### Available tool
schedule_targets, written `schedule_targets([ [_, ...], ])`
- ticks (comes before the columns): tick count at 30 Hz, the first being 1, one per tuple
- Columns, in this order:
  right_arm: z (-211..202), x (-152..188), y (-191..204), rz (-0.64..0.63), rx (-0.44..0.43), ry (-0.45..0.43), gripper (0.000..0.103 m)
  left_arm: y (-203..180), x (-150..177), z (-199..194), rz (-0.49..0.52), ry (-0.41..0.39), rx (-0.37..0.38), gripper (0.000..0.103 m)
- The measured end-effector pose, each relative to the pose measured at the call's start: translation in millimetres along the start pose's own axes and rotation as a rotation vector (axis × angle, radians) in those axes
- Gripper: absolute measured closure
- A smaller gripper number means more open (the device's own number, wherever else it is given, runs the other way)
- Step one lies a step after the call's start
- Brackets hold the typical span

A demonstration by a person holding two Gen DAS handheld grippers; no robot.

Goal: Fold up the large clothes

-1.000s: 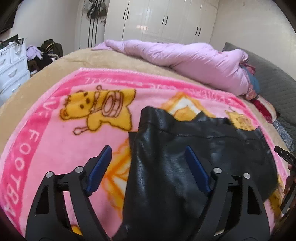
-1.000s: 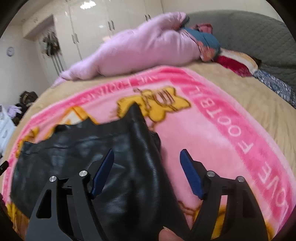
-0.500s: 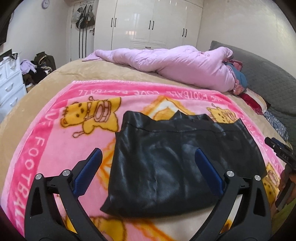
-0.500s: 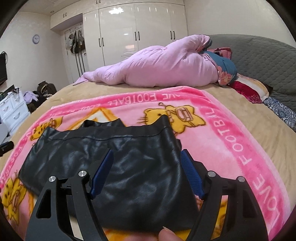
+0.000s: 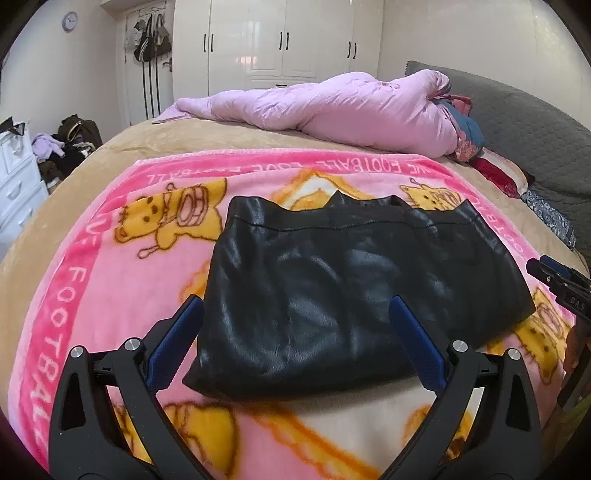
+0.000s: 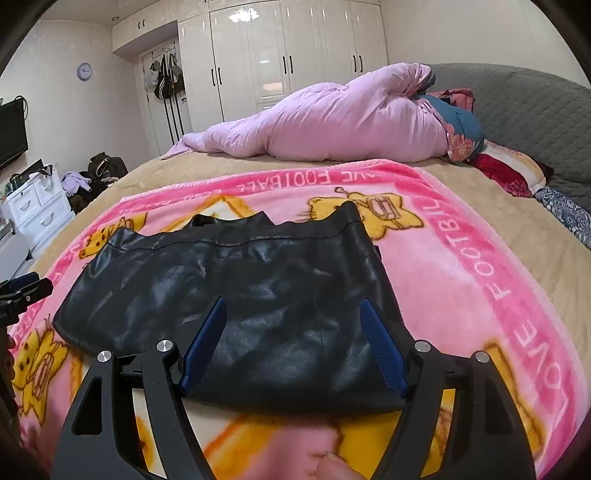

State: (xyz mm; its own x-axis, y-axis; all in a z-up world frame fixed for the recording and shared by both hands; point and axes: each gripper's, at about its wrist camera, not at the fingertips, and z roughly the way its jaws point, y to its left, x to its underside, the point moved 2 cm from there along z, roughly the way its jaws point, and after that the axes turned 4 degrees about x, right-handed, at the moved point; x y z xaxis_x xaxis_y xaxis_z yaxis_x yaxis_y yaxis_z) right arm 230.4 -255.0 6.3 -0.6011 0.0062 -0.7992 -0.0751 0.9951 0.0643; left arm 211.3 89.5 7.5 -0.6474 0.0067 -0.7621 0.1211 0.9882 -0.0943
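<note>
My bed (image 5: 155, 140) carries one pink cartoon blanket (image 5: 96, 280), its borders lying bare around one folded black leather garment (image 5: 332, 280) (hem toward the wardrobes). My left gripper (image 5: 295, 325) and right gripper (image 6: 291, 325) both gape wide, gripping nothing, above the garment's near edge.

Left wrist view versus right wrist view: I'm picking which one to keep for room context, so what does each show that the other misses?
Only the left wrist view shows the right gripper entering at its right edge. Only the right wrist view shows the black TV on the wall, the left gripper at its left edge, and a thumb tip at the bottom. Both share the folded black leather garment on the pink cartoon blanket, the pink duvet, white wardrobes, wall clock, white drawers, and open fingers.
</note>
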Motion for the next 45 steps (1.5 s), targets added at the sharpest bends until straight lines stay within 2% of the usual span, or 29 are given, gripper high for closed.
schedule_targets([
  [13,10,21,-4,0.059,-0.011,0.080,0.030,5,25,13,0.003,0.071,-0.046,0.009],
  [17,21,28,-3,0.063,-0.007,0.131,0.030,16,33,23,-0.025,0.107,-0.065,0.009],
  [21,40,40,-6,0.065,0.034,0.226,0.030,26,42,38,-0.067,0.165,-0.069,0.009],
  [27,52,49,-4,0.044,0.048,0.278,0.029,36,51,46,-0.109,0.187,-0.023,0.008],
  [30,49,47,-5,0.057,0.036,0.262,0.028,35,50,44,-0.106,0.187,-0.028,0.008],
  [34,34,37,-2,0.059,-0.008,0.187,0.025,35,48,35,-0.105,0.182,-0.043,0.008],
  [39,18,30,24,-0.026,-0.057,0.112,0.022,44,43,22,-0.135,0.160,-0.042,0.008],
  [45,5,27,55,-0.088,-0.119,0.067,0.022,58,33,10,-0.146,0.114,-0.083,0.008],
])
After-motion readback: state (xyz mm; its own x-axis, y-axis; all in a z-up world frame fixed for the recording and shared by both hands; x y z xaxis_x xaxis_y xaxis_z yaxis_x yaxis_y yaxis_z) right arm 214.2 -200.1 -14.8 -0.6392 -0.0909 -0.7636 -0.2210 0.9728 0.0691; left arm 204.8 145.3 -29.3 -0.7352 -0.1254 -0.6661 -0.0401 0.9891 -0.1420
